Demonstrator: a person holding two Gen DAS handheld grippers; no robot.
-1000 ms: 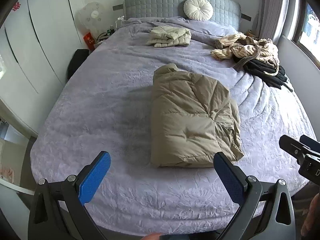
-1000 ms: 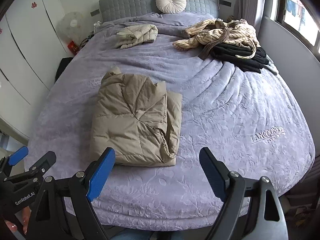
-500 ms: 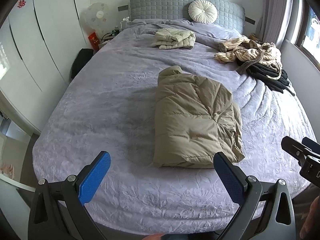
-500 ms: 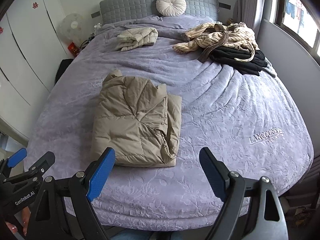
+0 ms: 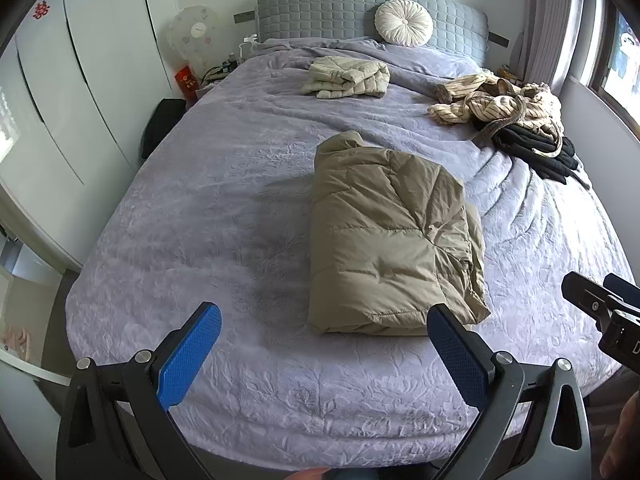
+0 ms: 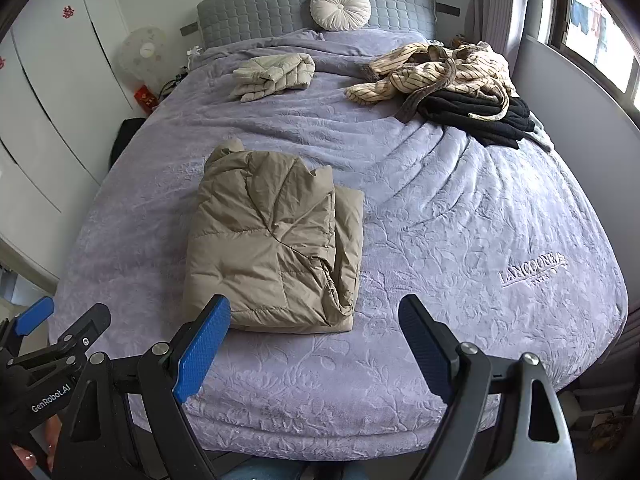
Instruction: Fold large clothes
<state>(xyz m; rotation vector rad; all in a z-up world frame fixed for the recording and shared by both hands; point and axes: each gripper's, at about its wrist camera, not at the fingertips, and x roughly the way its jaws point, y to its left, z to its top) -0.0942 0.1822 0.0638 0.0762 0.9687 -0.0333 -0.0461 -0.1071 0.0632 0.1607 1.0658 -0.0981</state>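
Observation:
A tan puffer jacket (image 5: 388,236) lies folded into a rectangle in the middle of the lilac bed (image 5: 224,216); it also shows in the right wrist view (image 6: 272,240). My left gripper (image 5: 324,320) is open and empty, held back over the foot of the bed, just short of the jacket's near edge. My right gripper (image 6: 316,312) is open and empty too, near the jacket's near right corner. Each gripper shows at the edge of the other's view: the right one (image 5: 600,308), the left one (image 6: 44,328).
A folded cream puffer jacket (image 5: 346,76) lies near the headboard. A heap of striped and black clothes (image 6: 452,80) sits at the far right. A round white cushion (image 5: 404,24) leans on the grey headboard. White wardrobes (image 5: 72,92) and a fan (image 5: 192,36) stand left; a window (image 6: 592,24) is right.
Both grippers have drawn back and risen a little, so the bed and jacket look slightly farther. The jacket has not moved. Both grippers stay open.

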